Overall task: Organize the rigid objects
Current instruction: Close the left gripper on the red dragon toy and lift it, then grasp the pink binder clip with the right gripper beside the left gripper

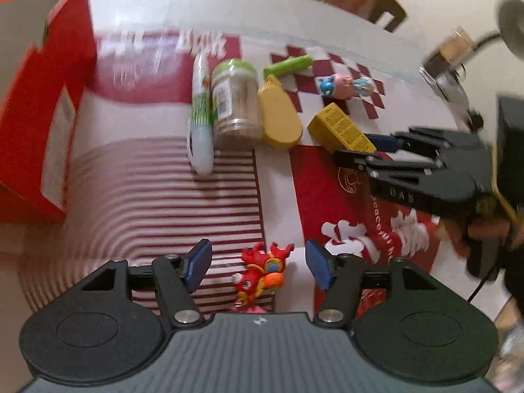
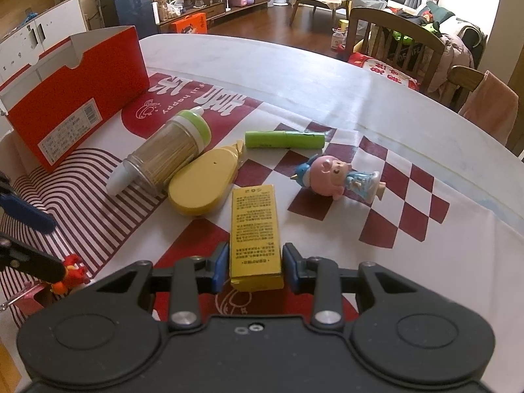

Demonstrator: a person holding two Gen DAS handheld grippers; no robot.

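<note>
figurines (image 1: pixel 263 270) 2 | yellow box (image 2: pixel 255 235) 1 | jar (image 2: pixel 170 154) 1, maybe toothpicks

A white table (image 2: pixel 294 62) carries a red-and-white printed cloth (image 2: pixel 409 203); on it lie a red box (image 2: pixel 82 75), a toothpick jar (image 2: pixel 170 154), a yellow case (image 2: pixel 203 186) touching the jar, a green tube (image 2: pixel 285 140), a pig figure (image 2: pixel 337 180) (on its side), a yellow carton (image 2: pixel 253 226) — and a red toy (image 1: pixel 262 268).

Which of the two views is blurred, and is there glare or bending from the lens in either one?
Left wrist view: motion blur smears the red box and the cloth's print; the yellow box stays readable. Right wrist view: sharp, with a pale sheen on the tablecloth at the far edge. Both: fisheye bends the table's edge into a curve.
</note>
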